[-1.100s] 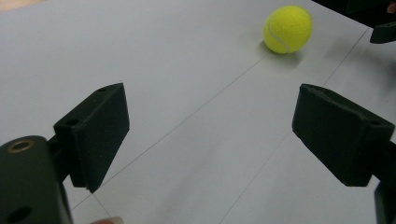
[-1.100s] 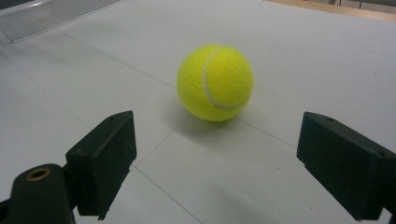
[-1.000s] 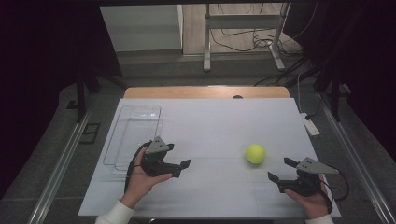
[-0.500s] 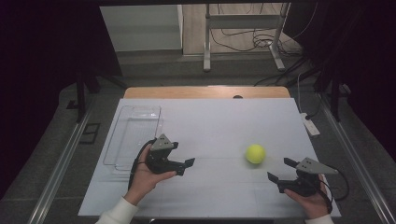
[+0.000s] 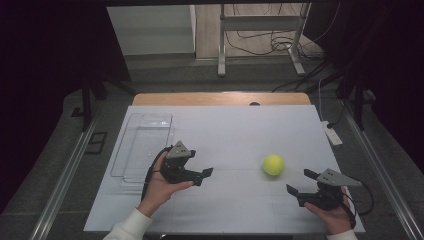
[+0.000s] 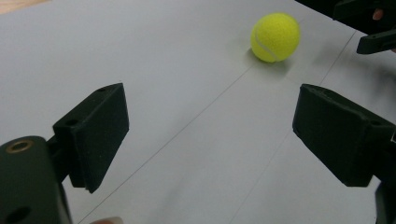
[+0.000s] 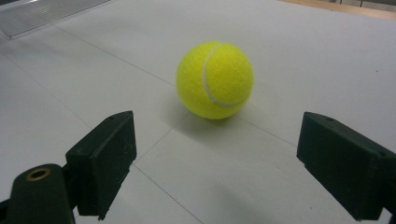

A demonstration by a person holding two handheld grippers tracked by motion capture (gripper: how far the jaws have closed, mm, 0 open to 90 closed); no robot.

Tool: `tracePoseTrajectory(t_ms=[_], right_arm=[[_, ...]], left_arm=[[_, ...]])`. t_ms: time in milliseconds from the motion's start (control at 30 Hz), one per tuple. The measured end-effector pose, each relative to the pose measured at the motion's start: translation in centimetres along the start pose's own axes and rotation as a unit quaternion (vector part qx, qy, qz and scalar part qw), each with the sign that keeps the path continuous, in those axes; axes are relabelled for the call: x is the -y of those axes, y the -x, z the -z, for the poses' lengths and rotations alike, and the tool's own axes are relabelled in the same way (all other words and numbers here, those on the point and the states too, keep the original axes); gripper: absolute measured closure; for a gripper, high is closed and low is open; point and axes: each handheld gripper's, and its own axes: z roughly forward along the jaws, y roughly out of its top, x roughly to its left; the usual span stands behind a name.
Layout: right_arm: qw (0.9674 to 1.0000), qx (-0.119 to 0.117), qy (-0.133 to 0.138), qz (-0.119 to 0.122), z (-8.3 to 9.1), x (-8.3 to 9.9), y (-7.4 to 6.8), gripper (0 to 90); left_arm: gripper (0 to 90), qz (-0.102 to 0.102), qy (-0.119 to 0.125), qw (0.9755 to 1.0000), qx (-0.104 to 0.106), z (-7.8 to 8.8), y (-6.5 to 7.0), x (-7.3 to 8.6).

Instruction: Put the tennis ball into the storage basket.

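Note:
A yellow tennis ball [image 5: 273, 164] rests on the white table cover, right of centre. My left gripper [image 5: 204, 176] hovers to the ball's left, beside the clear tray, jaws wide open with nothing between them. In the left gripper view the left gripper [image 6: 215, 135] faces the ball [image 6: 275, 36], which lies well ahead at upper right. My right gripper [image 5: 298, 181] sits near the front right edge, open with nothing in it, just right of and nearer than the ball. In the right gripper view the right gripper [image 7: 224, 161] has the ball [image 7: 215, 79] close ahead, centred between the jaws but beyond them.
A clear plastic tray [image 5: 150, 116] lies empty along the left of the table, its corner also in the right gripper view [image 7: 42, 14]. A white power strip [image 5: 332, 134] sits off the right edge. The right gripper [image 6: 369, 28] shows beyond the ball.
My left gripper has slid a little to the right, away from the tray and toward the ball. The right gripper and the ball have stayed in place.

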Motion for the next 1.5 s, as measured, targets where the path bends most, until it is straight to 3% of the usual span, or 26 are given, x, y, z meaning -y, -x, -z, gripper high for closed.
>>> tracePoseTrajectory(t_ms=[1500], right_arm=[[1.0, 0.0, -0.004, 0.003, -0.1, 0.1, 0.0, 12.4]], left_arm=[[11.4, -0.021, -0.013, 0.9992, 0.032, -3.2, 1.3, -2.5]])
